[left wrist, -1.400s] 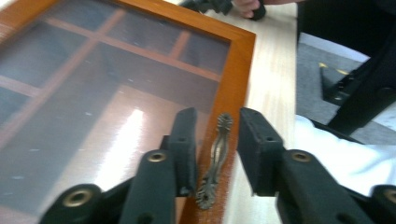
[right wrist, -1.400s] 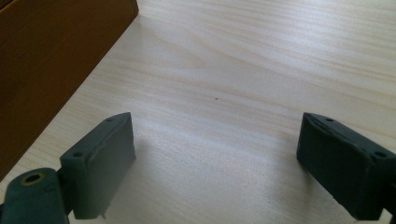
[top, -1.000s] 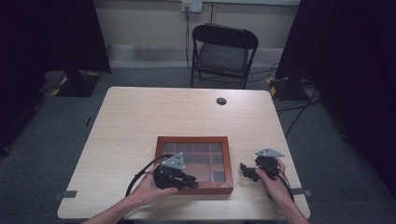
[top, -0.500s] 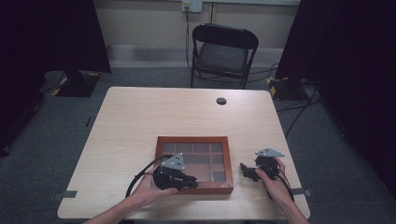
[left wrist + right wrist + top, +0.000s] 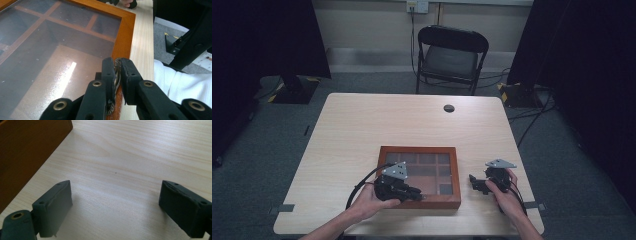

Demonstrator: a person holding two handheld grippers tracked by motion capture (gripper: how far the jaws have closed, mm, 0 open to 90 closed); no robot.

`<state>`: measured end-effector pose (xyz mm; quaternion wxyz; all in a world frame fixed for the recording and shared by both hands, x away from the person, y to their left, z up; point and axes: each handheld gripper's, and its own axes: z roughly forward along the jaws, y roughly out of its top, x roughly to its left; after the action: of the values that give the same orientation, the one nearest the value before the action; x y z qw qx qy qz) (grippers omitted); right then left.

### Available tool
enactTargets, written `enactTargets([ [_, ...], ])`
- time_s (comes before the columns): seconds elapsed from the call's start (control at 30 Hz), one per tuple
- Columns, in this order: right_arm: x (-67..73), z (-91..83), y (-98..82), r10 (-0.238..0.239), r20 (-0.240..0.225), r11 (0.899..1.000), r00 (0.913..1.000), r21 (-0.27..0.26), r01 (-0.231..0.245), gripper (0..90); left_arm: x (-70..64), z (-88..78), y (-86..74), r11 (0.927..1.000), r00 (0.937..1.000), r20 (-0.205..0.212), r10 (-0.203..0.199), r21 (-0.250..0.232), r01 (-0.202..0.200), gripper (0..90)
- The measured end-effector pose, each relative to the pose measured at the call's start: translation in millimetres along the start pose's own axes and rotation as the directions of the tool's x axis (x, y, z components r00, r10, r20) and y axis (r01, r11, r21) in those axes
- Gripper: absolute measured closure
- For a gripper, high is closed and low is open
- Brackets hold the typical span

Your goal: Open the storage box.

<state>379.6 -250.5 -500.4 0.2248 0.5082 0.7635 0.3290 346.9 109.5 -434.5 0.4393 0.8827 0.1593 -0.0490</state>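
On the desk (image 5: 362, 130), near its front edge, a wooden box (image 5: 382, 152) with a glass lid divided into panes is lying flat. At its front left corner the left claw (image 5: 418, 195) is reaching in over the box's front rail, held in the person's left hand (image 5: 371, 201), with a black cable looping back from it. Seen in the left gripper view, that claw (image 5: 117, 65) is pressing its two black jaws together on a small brass latch (image 5: 117, 75) sitting on the box's (image 5: 125, 37) orange-brown frame; the metal piece is showing as a thin ridged edge in the narrow slot between the jaws. The glass (image 5: 50, 50) is reflecting a streak of light, and the inner dividers are showing through it. A white sleeve (image 5: 180, 85) is lying beyond the desk edge at the right of that view.

Just to the right of the box, the right claw (image 5: 473, 182) is resting low over bare desk, gripped by the right hand (image 5: 504, 195), clear of the box. The right gripper view is showing its jaws standing wide apart (image 5: 115, 205) with nothing between them, plain pale wood (image 5: 130, 157) beneath, and the box's side wall (image 5: 25, 150) at the upper left.

Farther back on the desk a small dark round disc (image 5: 449, 108) is lying near the far edge, well apart from the box. Behind the desk a black chair (image 5: 451, 55) is standing on the grey floor.
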Motion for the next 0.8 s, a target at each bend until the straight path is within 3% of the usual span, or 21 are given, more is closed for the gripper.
enactTargets([
  [0.1,0.0,0.0,0.0,0.000,0.000,1.000,1.0000,0.000,0.000,10.7,1.8,-3.5,0.2,0.9995,0.9996,0.016,-0.025,-0.021,0.025,81.6],
  [0.8,0.0,0.2,0.2,0.000,0.002,1.000,1.0000,0.001,0.000,10.4,1.9,-17.8,17.4,0.9996,0.9994,0.020,-0.028,-0.005,0.028,81.5],
])
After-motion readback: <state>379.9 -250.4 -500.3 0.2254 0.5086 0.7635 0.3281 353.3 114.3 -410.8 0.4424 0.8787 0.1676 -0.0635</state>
